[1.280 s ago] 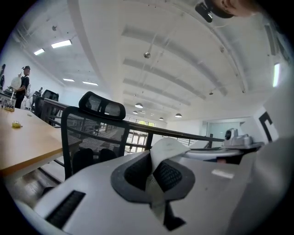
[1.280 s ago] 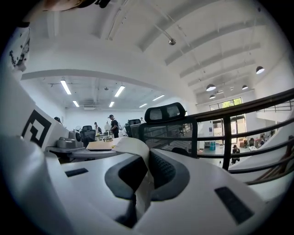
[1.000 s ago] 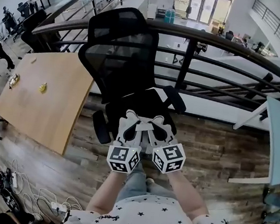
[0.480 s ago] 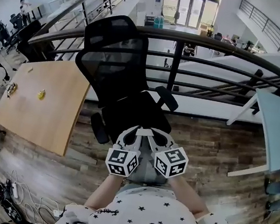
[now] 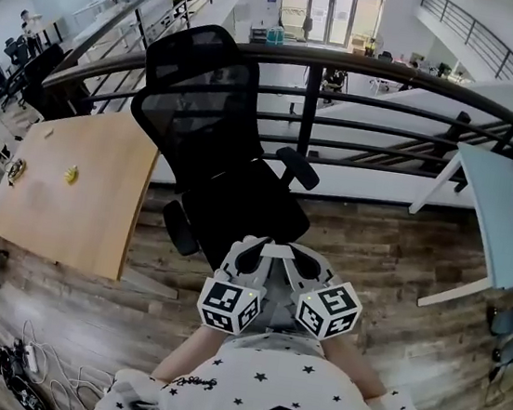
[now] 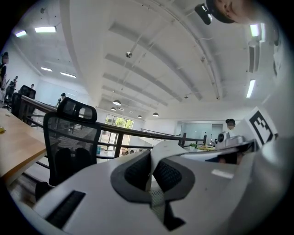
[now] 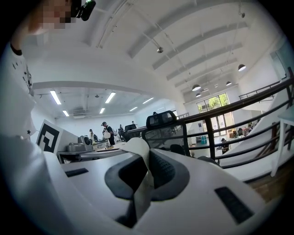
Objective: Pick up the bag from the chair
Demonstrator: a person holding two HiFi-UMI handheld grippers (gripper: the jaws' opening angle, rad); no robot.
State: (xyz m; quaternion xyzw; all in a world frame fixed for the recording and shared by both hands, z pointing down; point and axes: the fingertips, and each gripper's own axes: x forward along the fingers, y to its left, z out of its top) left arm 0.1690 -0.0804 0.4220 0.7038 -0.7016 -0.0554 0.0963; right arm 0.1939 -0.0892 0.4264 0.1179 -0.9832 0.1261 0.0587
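The black mesh office chair stands in front of me with nothing on its seat. My left gripper and right gripper are side by side, just this side of the seat's front edge and close to my body. Each is shut on the bag's white handle strap, which bridges the two. In the left gripper view the strap is pinched in my left gripper. The right gripper view shows the strap clamped in my right gripper. The bag's body is hidden under the grippers.
A wooden table stands left of the chair and a white table at the right. A black railing runs behind the chair. Cables lie on the wood floor at lower left. People are at desks far off.
Both grippers have drawn back from the chair seat toward my body and slightly up, still shut on the strap. The chair now stands farther from them.
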